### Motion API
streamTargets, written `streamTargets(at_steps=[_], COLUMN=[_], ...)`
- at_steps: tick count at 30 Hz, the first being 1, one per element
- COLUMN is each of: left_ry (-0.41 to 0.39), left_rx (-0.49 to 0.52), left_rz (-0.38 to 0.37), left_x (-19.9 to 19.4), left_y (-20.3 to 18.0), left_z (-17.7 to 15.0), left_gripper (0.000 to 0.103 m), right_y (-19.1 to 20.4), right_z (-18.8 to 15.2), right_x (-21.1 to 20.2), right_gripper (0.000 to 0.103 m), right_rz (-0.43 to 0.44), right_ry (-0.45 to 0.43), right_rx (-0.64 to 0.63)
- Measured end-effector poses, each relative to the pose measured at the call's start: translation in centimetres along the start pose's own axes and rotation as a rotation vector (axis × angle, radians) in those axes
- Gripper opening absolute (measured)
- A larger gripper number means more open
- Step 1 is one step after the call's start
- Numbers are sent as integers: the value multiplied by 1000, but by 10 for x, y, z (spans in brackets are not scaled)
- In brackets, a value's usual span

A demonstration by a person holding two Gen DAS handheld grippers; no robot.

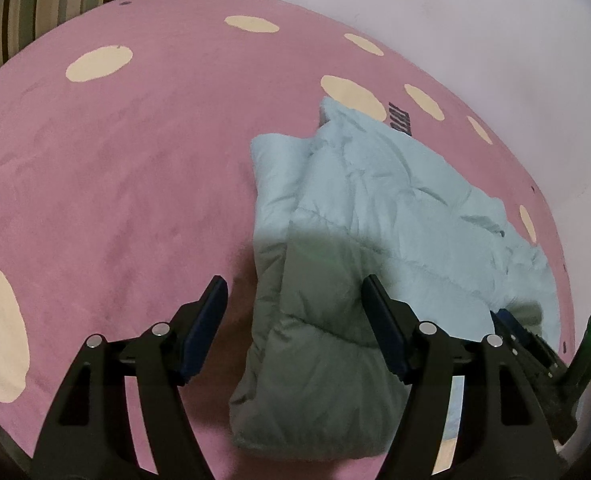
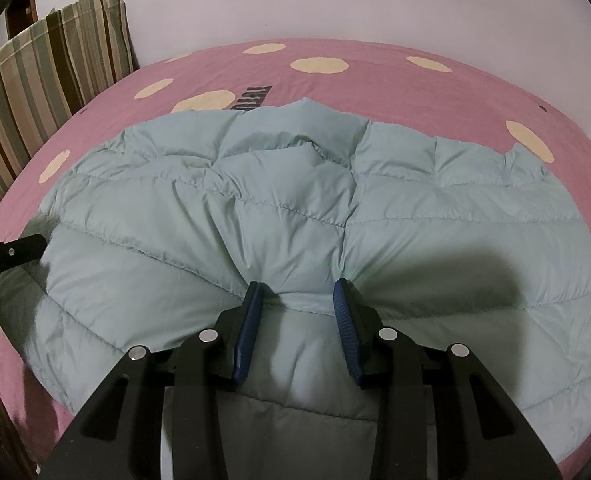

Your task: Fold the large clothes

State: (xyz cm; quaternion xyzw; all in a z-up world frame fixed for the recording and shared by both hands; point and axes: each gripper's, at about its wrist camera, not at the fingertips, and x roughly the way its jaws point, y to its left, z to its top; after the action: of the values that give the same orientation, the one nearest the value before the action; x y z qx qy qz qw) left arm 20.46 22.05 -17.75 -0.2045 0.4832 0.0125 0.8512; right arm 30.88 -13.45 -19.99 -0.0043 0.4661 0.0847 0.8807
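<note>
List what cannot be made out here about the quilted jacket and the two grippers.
- Jacket near hem: right wrist view, hidden beneath the right gripper.
- Jacket front, zip, sleeves: neither view shows them; folded padding covers them.
- Dark print on the pink bedsheet: left wrist view, too small, partly under the jacket.
- Left gripper: right wrist view cuts it off at the left edge.

A pale blue-green quilted puffer jacket (image 2: 279,208) lies spread on the pink bed cover with cream spots (image 2: 375,84), its stitched panels puffy and creased. Its far edge rises to a small peak at the middle. A fold of its near edge is bunched up and pinched. From the left wrist view it lies partly doubled over, its near end in shadow
</note>
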Motion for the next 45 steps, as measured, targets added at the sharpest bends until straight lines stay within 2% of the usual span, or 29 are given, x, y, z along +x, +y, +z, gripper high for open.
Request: streamTargets(at_steps=[7,17,21,23,25,28,31,36,45], left_ry=[14,63,77,86,91,109,82,29,-62], left_rx=[58,-9,20,33,47,30,74,93,155], left_rz=[21,-8,-14,-38,-69,-127,-113,-104,-82], left_x=[12,36,42,46,48,49,40,20,-23], left_y=[-10,1,-2,-2,-4,-6,-15,-25,-58], left_z=[14,23,21,20,22,24,23,21,17], left_gripper=[69,72,71,64,47,28,17,12,11], right_y=[0,0,1,2,2,2,2,3,1], right_z=[0,0,-1,-1,-1,-1,-2,-2,2], right_x=[0,0,1,1,1,1,2,3,4], right_gripper=[38,38,38,38,38,38,38,38,38], right_rz=[-1,-3,-9,-13,-13,-13,-14,-18,-17], right_ry=[-1,-4,-10,-13,-14,-14,-15,-14,-9], right_rx=[-2,-4,-5,-7,-6,-6,-7,-9,-3])
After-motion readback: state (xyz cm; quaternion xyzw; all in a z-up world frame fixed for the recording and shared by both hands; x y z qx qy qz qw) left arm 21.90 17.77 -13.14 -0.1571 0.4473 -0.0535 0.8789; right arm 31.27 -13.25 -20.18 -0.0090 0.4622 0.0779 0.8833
